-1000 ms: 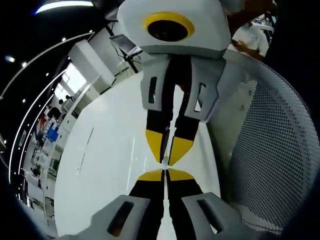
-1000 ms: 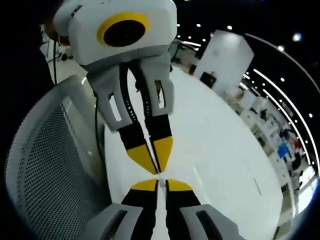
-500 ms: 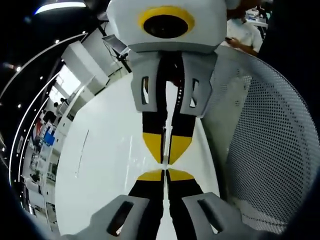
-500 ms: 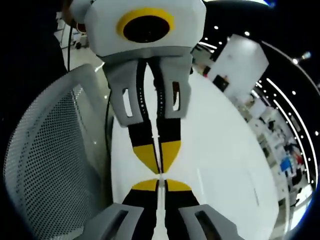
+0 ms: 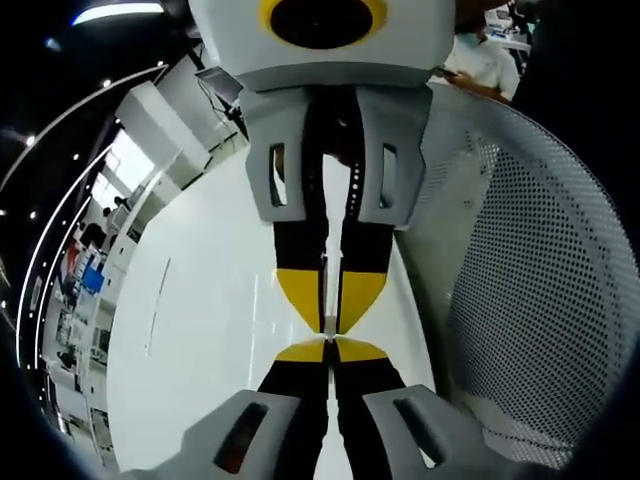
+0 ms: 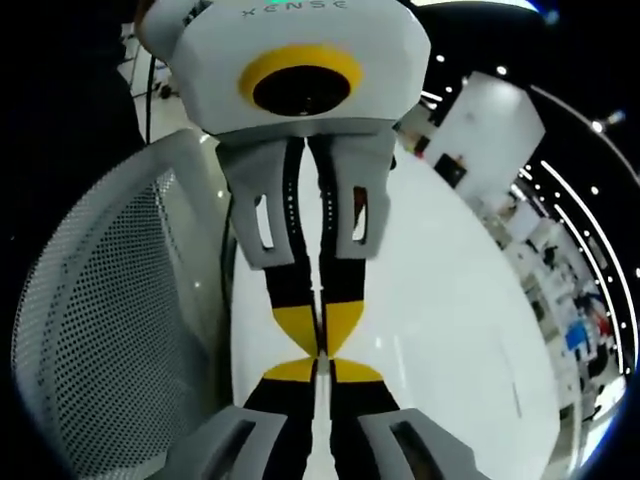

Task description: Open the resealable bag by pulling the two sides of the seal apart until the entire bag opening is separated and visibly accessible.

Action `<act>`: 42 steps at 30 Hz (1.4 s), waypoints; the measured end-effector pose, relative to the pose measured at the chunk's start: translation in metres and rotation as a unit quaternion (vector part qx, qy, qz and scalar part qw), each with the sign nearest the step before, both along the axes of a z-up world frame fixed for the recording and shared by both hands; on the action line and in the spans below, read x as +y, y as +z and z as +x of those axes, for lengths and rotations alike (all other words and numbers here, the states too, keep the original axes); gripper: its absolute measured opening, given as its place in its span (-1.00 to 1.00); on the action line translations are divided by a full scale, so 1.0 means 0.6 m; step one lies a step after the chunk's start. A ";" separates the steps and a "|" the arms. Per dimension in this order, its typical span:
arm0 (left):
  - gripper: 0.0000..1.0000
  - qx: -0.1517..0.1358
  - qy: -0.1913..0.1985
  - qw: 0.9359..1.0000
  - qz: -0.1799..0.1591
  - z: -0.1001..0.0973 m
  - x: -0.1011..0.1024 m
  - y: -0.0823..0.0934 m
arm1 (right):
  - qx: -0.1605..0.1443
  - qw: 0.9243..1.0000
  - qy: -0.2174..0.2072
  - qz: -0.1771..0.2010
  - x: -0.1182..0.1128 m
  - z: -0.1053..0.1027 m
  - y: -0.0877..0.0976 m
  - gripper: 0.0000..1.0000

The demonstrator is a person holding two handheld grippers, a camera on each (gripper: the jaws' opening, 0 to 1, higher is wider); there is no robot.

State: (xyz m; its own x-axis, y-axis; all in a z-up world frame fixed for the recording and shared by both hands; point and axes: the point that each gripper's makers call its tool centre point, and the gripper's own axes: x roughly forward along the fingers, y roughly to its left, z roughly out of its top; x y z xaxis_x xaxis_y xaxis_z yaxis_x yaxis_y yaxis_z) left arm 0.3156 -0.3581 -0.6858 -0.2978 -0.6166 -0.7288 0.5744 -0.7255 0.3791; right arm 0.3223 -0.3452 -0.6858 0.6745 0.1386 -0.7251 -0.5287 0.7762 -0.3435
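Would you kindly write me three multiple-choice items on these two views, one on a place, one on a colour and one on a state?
1. In the left gripper view, where is the white perforated mesh chair back relative to the meeting grippers?
A. Left
B. Right
C. Between them

2. What colour are the ends of the jaws on the left gripper and the right gripper?
A. Red
B. Green
C. Yellow

3. How do the two pairs of jaws stand over the glossy white table?
A. Both closed, tip to tip
B. Both wide open
C. One open, one closed

Answers: 1 B, the mesh curves down the right side. 2 C, all four ends are yellow. 3 A, each pair is pressed together and the tips meet.
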 end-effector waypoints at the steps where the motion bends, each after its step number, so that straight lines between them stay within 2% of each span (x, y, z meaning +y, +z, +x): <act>1: -1.00 0.001 -0.001 1.000 0.002 -0.001 0.001 -0.001 | 0.002 1.000 0.001 0.000 0.001 -0.001 -0.001 -1.00; 7: -1.00 -0.009 -0.012 1.000 0.004 -0.003 0.006 -0.006 | 0.013 1.000 0.005 -0.008 0.003 -0.003 -0.007 -1.00; 13: -1.00 0.008 -0.010 1.000 0.006 -0.007 0.009 -0.005 | 0.021 1.000 0.001 0.000 0.005 -0.008 -0.008 -1.00; 18: -1.00 -0.003 -0.021 1.000 0.002 -0.010 0.009 -0.005 | 0.033 0.999 -0.005 0.000 -0.001 -0.014 -0.014 -1.00; 20: -1.00 0.002 -0.020 1.000 0.002 -0.010 0.009 -0.003 | 0.030 0.999 -0.012 0.009 -0.001 -0.015 -0.013 -1.00; 31: -1.00 0.017 -0.016 1.000 0.001 -0.011 0.008 0.002 | 0.027 1.000 -0.015 0.004 -0.006 -0.019 -0.015 -1.00; 36: -1.00 0.017 -0.017 1.000 0.002 -0.013 0.009 0.001 | 0.027 1.000 -0.012 -0.004 -0.007 -0.021 -0.017 -1.00; 42: -1.00 0.014 -0.021 1.000 0.003 -0.011 0.007 0.005 | 0.019 1.000 -0.023 0.005 -0.007 -0.016 -0.010 -1.00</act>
